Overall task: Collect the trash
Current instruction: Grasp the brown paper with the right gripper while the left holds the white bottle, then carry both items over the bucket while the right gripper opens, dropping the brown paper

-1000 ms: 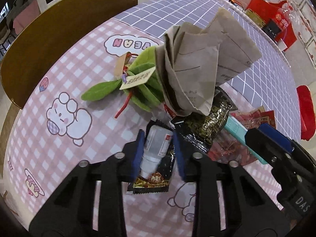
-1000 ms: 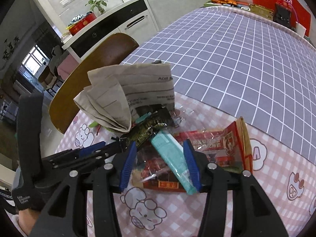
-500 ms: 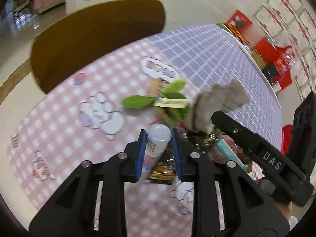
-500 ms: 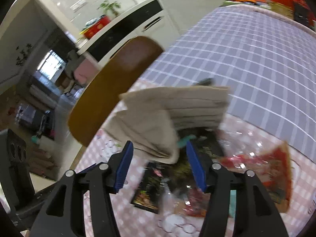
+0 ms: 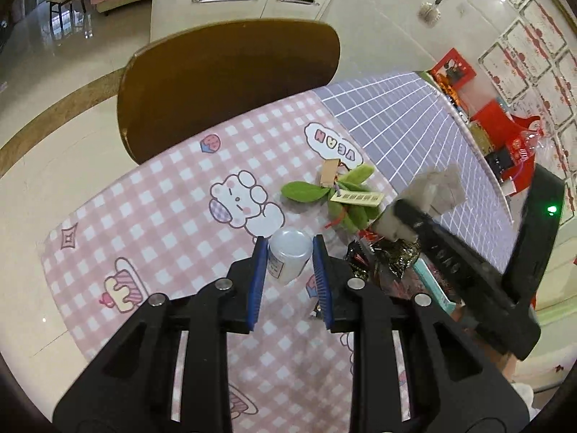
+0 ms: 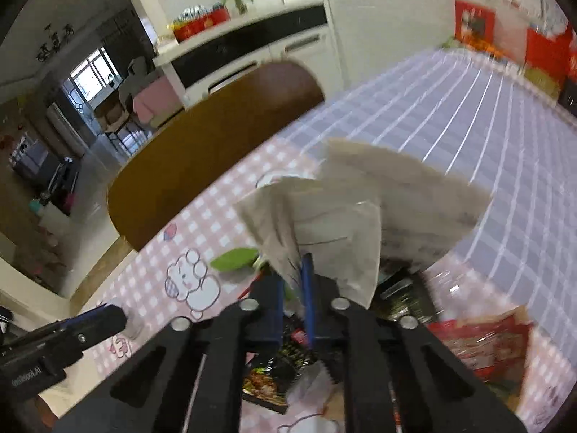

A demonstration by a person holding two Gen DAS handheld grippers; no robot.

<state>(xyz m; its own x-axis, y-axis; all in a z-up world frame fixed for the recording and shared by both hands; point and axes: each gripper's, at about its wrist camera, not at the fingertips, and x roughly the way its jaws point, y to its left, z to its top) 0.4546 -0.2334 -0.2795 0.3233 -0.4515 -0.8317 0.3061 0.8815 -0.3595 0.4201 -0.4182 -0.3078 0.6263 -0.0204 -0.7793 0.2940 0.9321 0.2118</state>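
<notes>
A small white plastic bottle [image 5: 288, 258] is clamped between the blue pads of my left gripper [image 5: 290, 252] and held above the pink checked tablecloth [image 5: 162, 216]. My right gripper [image 6: 292, 281] is shut on the lower edge of a crumpled brown paper bag [image 6: 360, 216], which fans out above its fingers. In the left wrist view the same paper bag [image 5: 436, 187] shows pinched in the right gripper [image 5: 400, 216]. More trash lies on the cloth below: a black snack wrapper [image 6: 281, 361], a red wrapper [image 6: 483, 339] and a teal pack [image 5: 432, 285].
A sprig of green leaves with paper tags [image 5: 342, 198] lies beside the trash pile. A brown wooden chair back [image 5: 230, 83] stands at the table's far edge. A purple grid cloth [image 6: 468, 115] covers the table beyond, with red boxes [image 5: 505, 137] at its far end.
The left gripper lifted the white bottle off the black wrapper and away from the pile. The right gripper left the teal pack, moved to the paper bag and shut on it.
</notes>
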